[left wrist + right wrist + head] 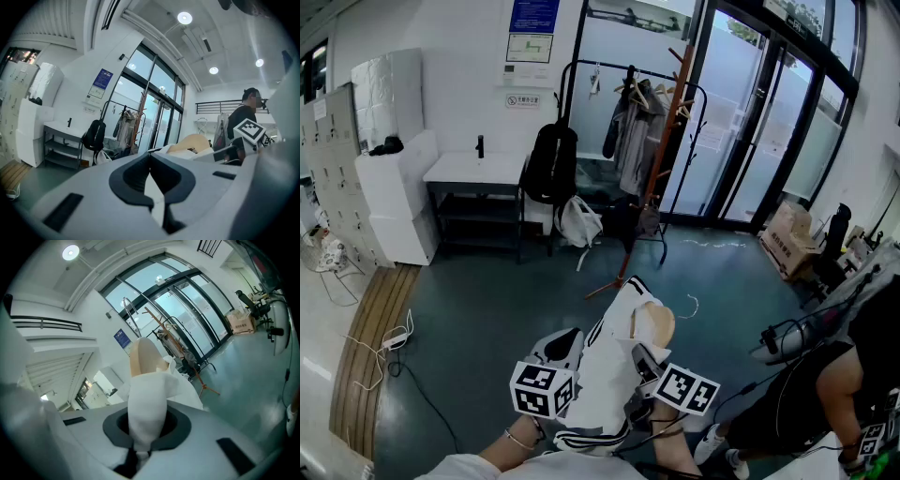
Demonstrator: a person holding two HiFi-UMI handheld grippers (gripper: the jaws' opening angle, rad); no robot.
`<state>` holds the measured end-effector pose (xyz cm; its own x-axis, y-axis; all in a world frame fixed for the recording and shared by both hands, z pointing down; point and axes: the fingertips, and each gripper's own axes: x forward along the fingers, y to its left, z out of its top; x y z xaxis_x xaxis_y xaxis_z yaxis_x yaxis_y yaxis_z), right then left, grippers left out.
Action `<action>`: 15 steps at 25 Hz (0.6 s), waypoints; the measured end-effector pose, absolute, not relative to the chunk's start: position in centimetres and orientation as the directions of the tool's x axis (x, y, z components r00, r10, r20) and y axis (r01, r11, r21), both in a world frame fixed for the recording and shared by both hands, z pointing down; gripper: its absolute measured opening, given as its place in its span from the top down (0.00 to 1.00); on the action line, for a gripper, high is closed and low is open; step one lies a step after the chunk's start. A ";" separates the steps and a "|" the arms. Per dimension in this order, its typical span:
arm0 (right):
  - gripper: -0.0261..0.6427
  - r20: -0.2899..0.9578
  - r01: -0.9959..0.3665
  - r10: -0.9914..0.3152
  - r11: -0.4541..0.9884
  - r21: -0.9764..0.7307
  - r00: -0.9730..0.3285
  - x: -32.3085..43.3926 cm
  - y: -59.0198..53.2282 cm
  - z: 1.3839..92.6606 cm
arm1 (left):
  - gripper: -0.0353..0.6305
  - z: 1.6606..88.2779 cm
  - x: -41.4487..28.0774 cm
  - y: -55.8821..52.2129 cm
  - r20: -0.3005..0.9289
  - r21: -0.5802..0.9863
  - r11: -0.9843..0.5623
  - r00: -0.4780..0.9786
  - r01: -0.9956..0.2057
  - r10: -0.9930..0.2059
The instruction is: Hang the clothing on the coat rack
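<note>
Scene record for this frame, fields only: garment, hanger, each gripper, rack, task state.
garment: white jacket, black stripes, held low in front of the person
hanger: wooden hanger, inside the jacket
left gripper: shut on a thin fold of the jacket
right gripper: shut on bunched jacket cloth
coat rack: wooden, by the glass doors, across the floor
clothes rail: black, beside it, holds clothes
task state: jacket not yet hung
</note>
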<state>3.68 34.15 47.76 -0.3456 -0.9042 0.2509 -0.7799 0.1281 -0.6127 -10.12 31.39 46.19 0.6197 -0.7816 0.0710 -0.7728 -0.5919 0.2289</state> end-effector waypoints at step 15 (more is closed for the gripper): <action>0.91 0.263 -0.827 -0.903 0.154 -0.541 -0.340 -0.3 31.4 46.1 | 0.93 46.2 -14.8 28.6 0.056 0.252 -0.581 0.611 -0.774 -0.790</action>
<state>-0.33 31.38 46.13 -0.3403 -0.9029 0.2626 -0.8268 0.1543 -0.5410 -14.77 28.57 46.23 0.6107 -0.7898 0.0562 -0.7742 -0.5808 0.2515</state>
